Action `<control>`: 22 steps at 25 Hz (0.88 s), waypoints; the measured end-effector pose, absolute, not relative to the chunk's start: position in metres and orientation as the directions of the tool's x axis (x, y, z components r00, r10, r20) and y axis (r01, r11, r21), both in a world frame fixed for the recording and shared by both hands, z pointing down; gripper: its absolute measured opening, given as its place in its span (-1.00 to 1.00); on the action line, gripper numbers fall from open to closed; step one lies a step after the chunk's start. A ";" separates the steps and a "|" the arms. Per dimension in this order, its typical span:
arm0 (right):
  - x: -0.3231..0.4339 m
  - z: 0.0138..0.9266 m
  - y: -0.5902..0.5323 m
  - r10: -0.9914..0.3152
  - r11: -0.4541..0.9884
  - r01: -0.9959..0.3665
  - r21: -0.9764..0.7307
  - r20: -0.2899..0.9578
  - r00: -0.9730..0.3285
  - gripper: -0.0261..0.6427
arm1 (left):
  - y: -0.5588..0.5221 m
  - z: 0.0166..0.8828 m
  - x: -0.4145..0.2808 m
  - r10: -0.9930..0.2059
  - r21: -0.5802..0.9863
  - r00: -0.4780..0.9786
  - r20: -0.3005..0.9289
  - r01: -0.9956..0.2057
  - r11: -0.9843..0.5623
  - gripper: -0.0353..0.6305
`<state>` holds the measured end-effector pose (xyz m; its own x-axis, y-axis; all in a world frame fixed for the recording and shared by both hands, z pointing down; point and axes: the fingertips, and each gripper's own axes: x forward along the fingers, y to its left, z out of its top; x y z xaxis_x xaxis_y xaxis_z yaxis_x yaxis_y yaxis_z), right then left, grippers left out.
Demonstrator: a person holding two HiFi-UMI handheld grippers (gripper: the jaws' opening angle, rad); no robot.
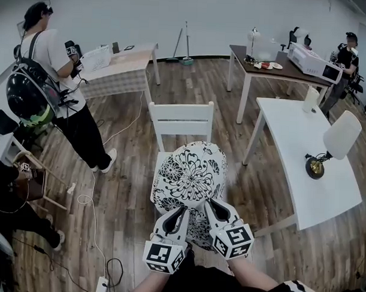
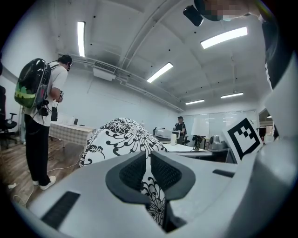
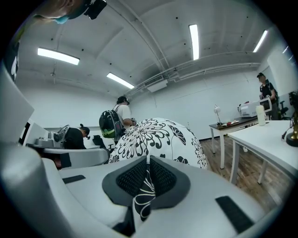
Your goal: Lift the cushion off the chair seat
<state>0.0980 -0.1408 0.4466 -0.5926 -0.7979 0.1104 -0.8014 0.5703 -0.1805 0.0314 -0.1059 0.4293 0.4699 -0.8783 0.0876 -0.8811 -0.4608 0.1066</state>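
Chair seat (image 1: pixel 157 178) almost wholly hidden under cushion (image 1: pixel 191 169). Near edge of cushion covered by left claw (image 1: pixel 181 211) and right claw (image 1: pixel 213 204), with the pinched fabric lost between closed pads. Person in dark clothes (image 1: pixel 13 196) cut off by left edge. Small items (image 1: pixel 265 65) on far counter (image 1: pixel 296 74) too small to tell.

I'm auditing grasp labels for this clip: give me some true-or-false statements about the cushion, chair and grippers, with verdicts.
1. The left gripper and right gripper are each shut on the cushion fabric. True.
2. The chair is black. False: it is white.
3. The lamp stands on the floor. False: it is on the white table.
4. A person with a backpack stands left of the chair in the head view. True.
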 end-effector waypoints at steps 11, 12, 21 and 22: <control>0.100 0.428 -0.123 -0.811 0.553 -0.812 -0.185 0.103 -0.576 -0.83 | -0.086 0.417 0.032 -0.870 0.108 0.484 0.095 -0.874 -0.475 -0.79; 0.101 0.427 -0.120 -0.812 0.551 -0.814 -0.184 0.105 -0.574 -0.83 | -0.084 0.418 0.033 -0.867 0.115 0.488 0.100 -0.871 -0.477 -0.79; 0.076 0.426 -0.084 -0.811 0.539 -0.819 -0.198 0.141 -0.568 -0.82 | -0.044 0.419 0.007 -0.865 0.153 0.483 0.133 -0.873 -0.464 -0.79; 0.069 0.429 -0.075 -0.807 0.543 -0.816 -0.199 0.143 -0.572 -0.82 | -0.036 0.422 0.000 -0.868 0.155 0.478 0.135 -0.875 -0.458 -0.79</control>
<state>0.0688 -0.0751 0.4290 -0.5723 -0.8075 0.1428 -0.8157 0.5429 -0.1994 -0.0003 -0.0359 0.4222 0.4780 -0.8679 0.1353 -0.8754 -0.4581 0.1546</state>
